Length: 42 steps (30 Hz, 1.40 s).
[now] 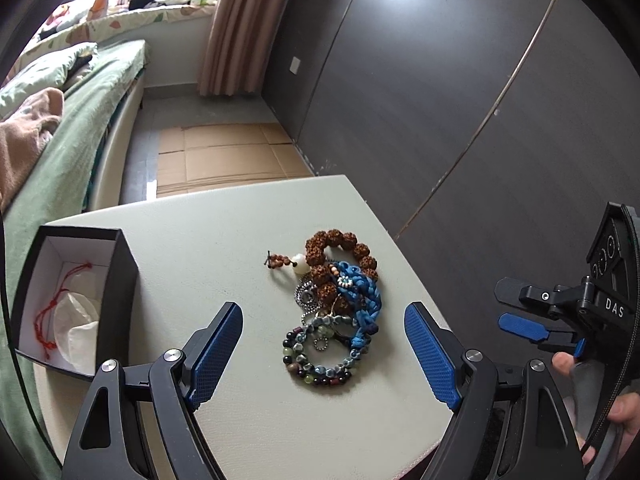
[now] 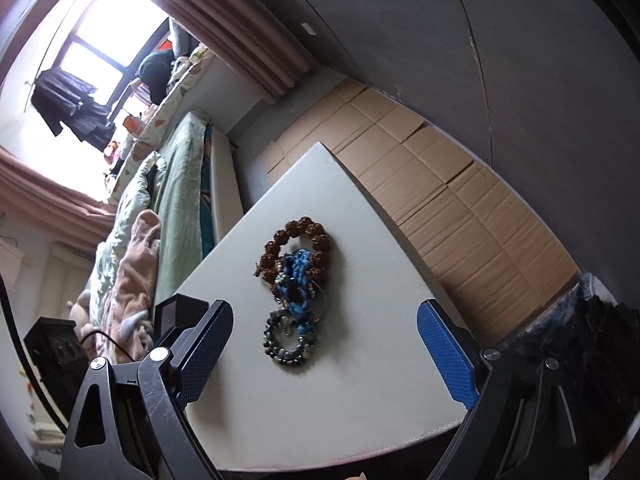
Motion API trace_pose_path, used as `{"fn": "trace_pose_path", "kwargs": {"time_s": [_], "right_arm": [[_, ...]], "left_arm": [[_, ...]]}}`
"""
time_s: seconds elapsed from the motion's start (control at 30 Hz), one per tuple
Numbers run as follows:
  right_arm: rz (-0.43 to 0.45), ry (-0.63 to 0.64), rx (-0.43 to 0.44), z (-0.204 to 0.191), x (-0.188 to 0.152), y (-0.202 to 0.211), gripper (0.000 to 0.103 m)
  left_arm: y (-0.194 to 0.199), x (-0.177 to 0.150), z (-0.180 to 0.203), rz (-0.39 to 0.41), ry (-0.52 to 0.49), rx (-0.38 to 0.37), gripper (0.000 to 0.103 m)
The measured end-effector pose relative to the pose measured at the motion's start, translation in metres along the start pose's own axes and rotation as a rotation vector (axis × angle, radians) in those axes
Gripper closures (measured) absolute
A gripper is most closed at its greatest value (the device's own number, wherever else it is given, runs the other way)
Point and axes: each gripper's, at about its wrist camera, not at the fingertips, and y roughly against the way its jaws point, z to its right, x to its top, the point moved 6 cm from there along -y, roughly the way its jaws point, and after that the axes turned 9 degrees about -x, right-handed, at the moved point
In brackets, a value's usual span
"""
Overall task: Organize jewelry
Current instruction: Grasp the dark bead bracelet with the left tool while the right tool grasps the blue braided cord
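A pile of jewelry lies on the pale table (image 1: 224,240): a brown seed-bead bracelet (image 1: 340,244), a blue braided bracelet (image 1: 360,292), a silver chain (image 1: 306,298) and a multicolour bead bracelet (image 1: 320,360). The pile also shows in the right wrist view (image 2: 294,292). A black box (image 1: 116,300) with a white lining stands at the table's left and holds a red string bracelet (image 1: 50,316). My left gripper (image 1: 324,320) is open and empty, just short of the pile. My right gripper (image 2: 324,320) is open and empty, hovering before the pile; it shows in the left wrist view (image 1: 516,316) off the table's right edge.
A bed (image 1: 80,120) with green bedding lies to the left of the table. Flattened cardboard (image 1: 224,156) covers the floor beyond the table. A dark wall (image 1: 440,80) runs along the right. The box corner (image 2: 176,312) shows behind my right gripper's left finger.
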Motion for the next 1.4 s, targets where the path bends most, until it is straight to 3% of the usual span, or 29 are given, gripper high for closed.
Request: {"fn": "trace_pose_path", "kwargs": {"time_s": [0.1, 0.27, 0.33, 0.63, 0.8, 0.87, 0.93, 0.97, 1.3, 1.4], "right_arm": [[-0.016, 0.01, -0.037, 0.004, 0.0, -0.004, 0.009], [-0.054, -0.024, -0.003, 0.008, 0.0, -0.012, 0.009], [-0.06, -0.03, -0.011, 0.01, 0.0, -0.014, 0.009], [-0.071, -0.023, -0.01, 0.005, 0.0, -0.018, 0.009], [-0.074, -0.015, -0.012, 0.003, -0.001, -0.019, 0.009], [-0.073, -0.011, -0.012, 0.002, -0.001, -0.02, 0.009], [-0.068, -0.007, -0.006, -0.001, 0.0, -0.021, 0.009], [-0.063, -0.006, -0.001, -0.002, 0.0, -0.021, 0.009], [-0.064, 0.075, 0.005, -0.032, -0.009, -0.036, 0.01], [-0.078, 0.083, 0.021, -0.042, -0.014, -0.043, 0.019]], "left_arm": [[-0.012, -0.005, -0.003, -0.028, 0.0, 0.011, 0.031], [-0.03, -0.015, -0.012, -0.073, -0.003, 0.027, 0.051], [-0.038, -0.017, -0.015, -0.091, -0.003, 0.027, 0.056], [-0.062, -0.026, -0.016, -0.131, -0.065, 0.077, 0.06], [-0.072, -0.032, -0.021, -0.149, -0.095, 0.124, 0.072], [-0.075, -0.034, -0.021, -0.153, -0.103, 0.125, 0.084], [-0.075, -0.034, -0.02, -0.145, -0.128, 0.142, 0.087], [-0.074, -0.034, -0.021, -0.141, -0.126, 0.141, 0.095], [-0.025, -0.012, -0.025, -0.034, -0.038, 0.055, 0.095], [-0.011, -0.005, -0.026, -0.004, -0.022, 0.038, 0.095]]}}
